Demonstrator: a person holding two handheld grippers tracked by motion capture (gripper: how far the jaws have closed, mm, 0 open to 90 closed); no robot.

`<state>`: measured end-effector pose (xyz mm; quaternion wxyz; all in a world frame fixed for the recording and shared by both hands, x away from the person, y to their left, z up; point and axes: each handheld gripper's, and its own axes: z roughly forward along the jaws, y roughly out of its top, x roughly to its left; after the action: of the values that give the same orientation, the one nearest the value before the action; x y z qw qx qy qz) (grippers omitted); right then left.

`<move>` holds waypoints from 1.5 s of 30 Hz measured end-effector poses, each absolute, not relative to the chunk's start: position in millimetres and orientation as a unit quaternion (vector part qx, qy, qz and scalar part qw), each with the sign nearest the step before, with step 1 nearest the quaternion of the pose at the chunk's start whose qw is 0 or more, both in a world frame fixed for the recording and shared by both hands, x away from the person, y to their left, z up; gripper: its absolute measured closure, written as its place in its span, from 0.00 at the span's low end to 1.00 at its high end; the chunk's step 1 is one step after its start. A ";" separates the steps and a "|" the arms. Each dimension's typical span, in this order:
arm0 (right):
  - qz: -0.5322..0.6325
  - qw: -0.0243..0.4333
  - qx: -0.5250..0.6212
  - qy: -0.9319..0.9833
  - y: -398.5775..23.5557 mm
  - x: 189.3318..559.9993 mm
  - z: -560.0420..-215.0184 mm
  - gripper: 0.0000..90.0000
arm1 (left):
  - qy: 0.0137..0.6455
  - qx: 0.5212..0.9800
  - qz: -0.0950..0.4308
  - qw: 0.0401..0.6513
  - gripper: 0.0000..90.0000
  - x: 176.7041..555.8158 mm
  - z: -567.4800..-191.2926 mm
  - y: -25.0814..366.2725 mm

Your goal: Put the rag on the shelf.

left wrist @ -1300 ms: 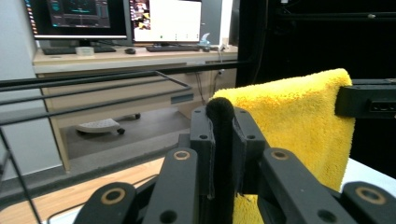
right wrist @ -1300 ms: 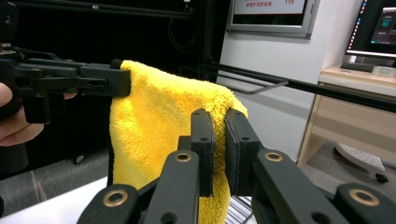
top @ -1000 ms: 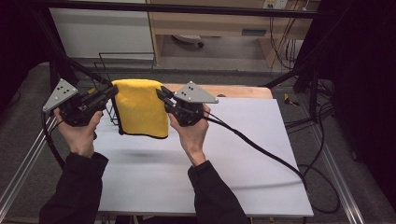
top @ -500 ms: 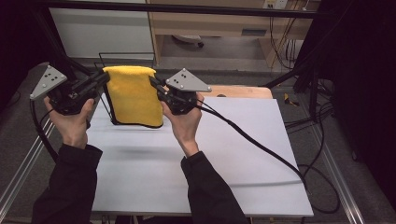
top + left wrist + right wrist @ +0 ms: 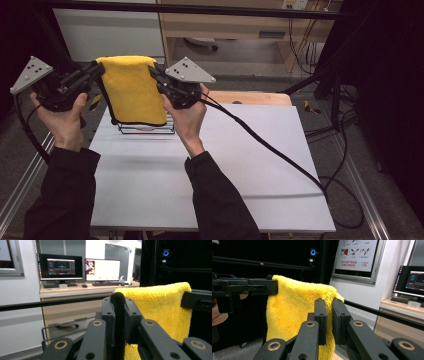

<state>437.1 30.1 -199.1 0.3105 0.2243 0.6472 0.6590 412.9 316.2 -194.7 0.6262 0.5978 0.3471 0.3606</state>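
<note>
The yellow towel (image 5: 132, 90) is being lifted higher above the wire rack (image 5: 146, 128), its top corners being pinched by the left gripper (image 5: 95, 70) and right gripper (image 5: 156, 74), hanging straight down.

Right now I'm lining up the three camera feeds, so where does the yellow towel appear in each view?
High view: the yellow towel hangs upper left, stretched between the left gripper and right gripper, above a wire rack.
Left gripper view: right of centre, behind the shut jaws.
Right gripper view: centre-left, draped behind the jaws.
Shared landmark: the towel's folded top edge, pinched at both corners.
</note>
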 end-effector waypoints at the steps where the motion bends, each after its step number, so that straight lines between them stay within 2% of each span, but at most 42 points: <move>1: 0.660 0.311 0.223 0.647 31.6 437.8 -197.5 0.93 | 0.347 0.597 0.362 0.626 0.90 413.2 -192.8 317.4; 26: 0.663 0.336 0.206 0.636 62.5 457.8 -151.1 0.93 | 0.352 0.559 0.378 0.648 0.90 431.5 -158.2 340.6; 45: 0.666 0.351 0.210 0.624 64.1 481.7 -126.4 0.93 | 0.352 0.561 0.396 0.636 0.90 459.8 -129.0 336.1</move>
<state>481.7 64.1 -126.4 0.3506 0.2105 0.6243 0.6656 459.8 336.1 -129.0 0.6362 0.5608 0.3524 0.3956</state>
